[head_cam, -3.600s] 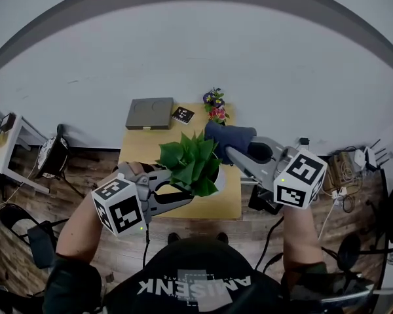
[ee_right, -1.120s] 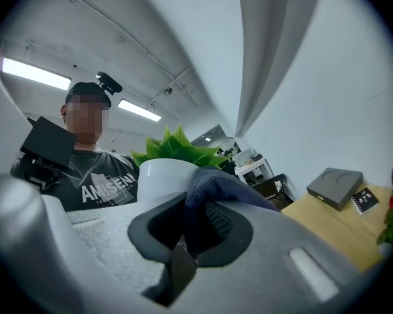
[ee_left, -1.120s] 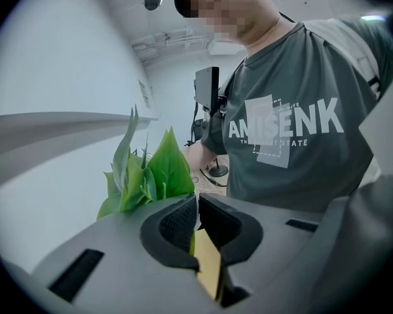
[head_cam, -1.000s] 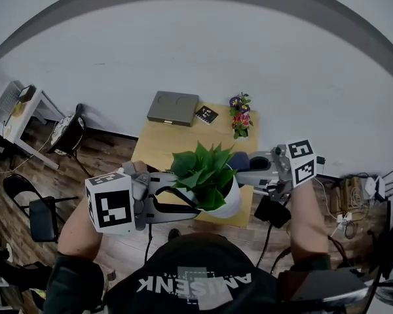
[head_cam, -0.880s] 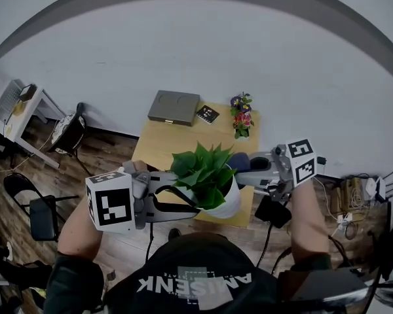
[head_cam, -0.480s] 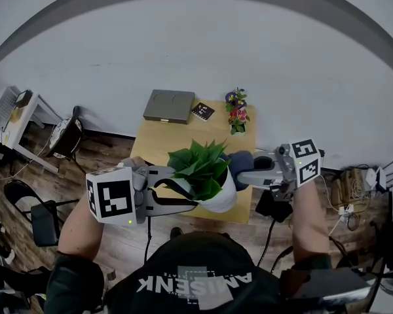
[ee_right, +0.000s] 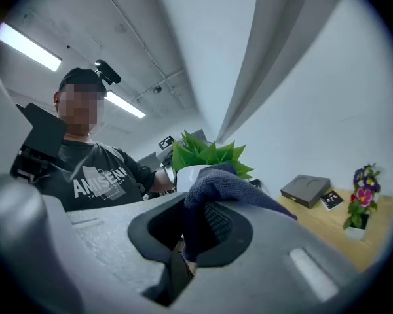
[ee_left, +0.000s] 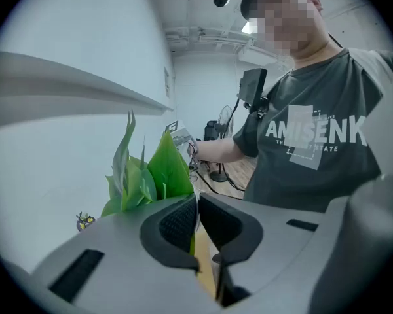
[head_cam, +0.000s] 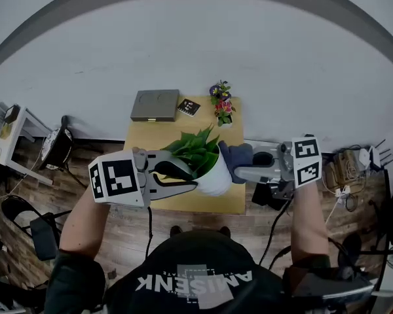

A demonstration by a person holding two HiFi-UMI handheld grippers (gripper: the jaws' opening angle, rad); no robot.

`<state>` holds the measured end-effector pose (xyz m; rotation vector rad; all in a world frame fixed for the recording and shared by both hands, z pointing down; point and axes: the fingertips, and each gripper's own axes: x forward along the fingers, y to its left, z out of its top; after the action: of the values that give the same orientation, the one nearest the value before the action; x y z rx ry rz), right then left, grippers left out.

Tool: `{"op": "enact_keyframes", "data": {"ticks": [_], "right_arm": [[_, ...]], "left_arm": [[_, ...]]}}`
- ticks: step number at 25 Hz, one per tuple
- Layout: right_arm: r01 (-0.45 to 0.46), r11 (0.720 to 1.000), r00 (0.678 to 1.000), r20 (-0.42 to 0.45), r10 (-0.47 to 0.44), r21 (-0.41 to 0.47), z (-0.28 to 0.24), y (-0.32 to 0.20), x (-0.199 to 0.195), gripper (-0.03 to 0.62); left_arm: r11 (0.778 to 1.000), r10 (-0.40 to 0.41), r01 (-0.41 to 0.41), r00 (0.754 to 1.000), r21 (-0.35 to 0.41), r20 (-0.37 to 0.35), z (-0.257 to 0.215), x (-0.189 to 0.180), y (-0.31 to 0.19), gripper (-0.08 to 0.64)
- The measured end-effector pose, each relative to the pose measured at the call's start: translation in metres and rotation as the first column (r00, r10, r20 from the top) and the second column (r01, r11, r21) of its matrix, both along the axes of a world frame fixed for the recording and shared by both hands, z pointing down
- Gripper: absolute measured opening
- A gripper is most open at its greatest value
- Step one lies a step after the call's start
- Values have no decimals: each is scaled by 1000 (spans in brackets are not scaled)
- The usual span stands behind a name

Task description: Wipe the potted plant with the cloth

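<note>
The potted plant [head_cam: 195, 150] has broad green leaves in a white pot [head_cam: 217, 179] and hangs tilted above the wooden table [head_cam: 183, 205]. My left gripper [head_cam: 191, 176] reaches in from the left. Its pads are shut on a thin green strip of the plant [ee_left: 191, 241], and leaves [ee_left: 158, 172] rise beyond the jaws. My right gripper [head_cam: 239, 169] comes in level from the right and is shut on a dark blue cloth [head_cam: 233, 156]. The bunched cloth [ee_right: 217, 191] lies against the pot's right side. The white pot [ee_right: 195, 173] shows just past it.
At the table's far edge lie a grey flat box [head_cam: 155, 104], a small black card [head_cam: 188, 107] and a little vase of flowers [head_cam: 221, 103]. A white wall rises behind. Chairs [head_cam: 36, 231] stand on the floor at left, and cables [head_cam: 344, 169] lie at right.
The left gripper has rolled, and the plant now leans more to the left with its pot swung right. The cloth has stayed at the pot's right side, sliding slightly along it.
</note>
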<state>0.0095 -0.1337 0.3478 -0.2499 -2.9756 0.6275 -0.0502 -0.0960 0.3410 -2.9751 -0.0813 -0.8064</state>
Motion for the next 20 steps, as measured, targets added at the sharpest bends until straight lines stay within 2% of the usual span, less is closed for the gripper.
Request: {"op": "enact_keyframes", "data": {"ticks": [6,10,15,20], "right_arm": [[-124,989,990,-60,129,86,-1,9,5,28],[-225,965,964,-111,240,132,1,6,6,28],[-358,916,908,-160,387,182,6,0,9,28],[-468,842,836,-174,520,270,9,-6,8,28]], "left_arm": [[996,-72,71,997,-62,-9,5,10,-10,17],[981,-149,145,989,-127,-22,9,19,-23,15],[960,-235,233,972,-159,3,14,36,-39,15],[916,-335,324,942,-236,-6,14,45,-54,14]]}}
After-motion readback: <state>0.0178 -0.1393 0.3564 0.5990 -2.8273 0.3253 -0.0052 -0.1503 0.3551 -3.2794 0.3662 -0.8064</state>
